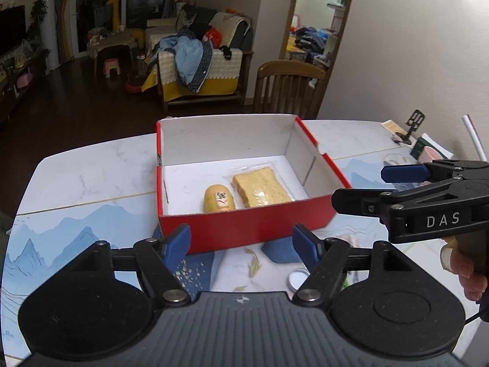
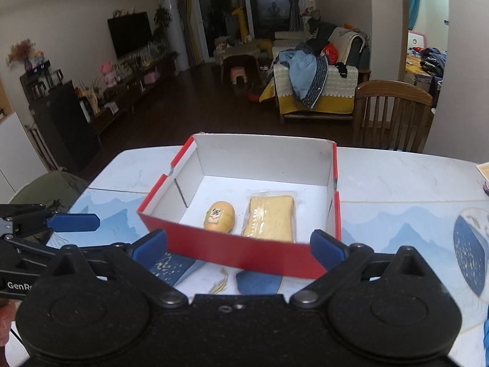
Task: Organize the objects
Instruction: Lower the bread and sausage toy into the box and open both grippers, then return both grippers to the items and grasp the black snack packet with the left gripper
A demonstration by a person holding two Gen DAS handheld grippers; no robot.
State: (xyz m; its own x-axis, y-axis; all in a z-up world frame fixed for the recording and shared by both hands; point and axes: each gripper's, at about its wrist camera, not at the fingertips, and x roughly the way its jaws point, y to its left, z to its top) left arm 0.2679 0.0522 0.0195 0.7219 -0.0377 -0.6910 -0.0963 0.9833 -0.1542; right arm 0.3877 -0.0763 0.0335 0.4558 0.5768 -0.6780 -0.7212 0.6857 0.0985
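Left wrist view is showing the left gripper (image 1: 241,241) spread open with nothing between its blue pads, hovering before the near wall of the red box (image 1: 244,223), which is sitting on the patterned table (image 1: 91,183). Inside the box, a wrapped bread slice (image 1: 259,191) and a small yellow bun (image 1: 218,202) are lying side by side. Only this view is catching a round tin lid (image 1: 298,278) and a phone stand (image 1: 412,127). Right wrist view is showing the right gripper (image 2: 238,252) released and empty, plus a television (image 2: 130,32).
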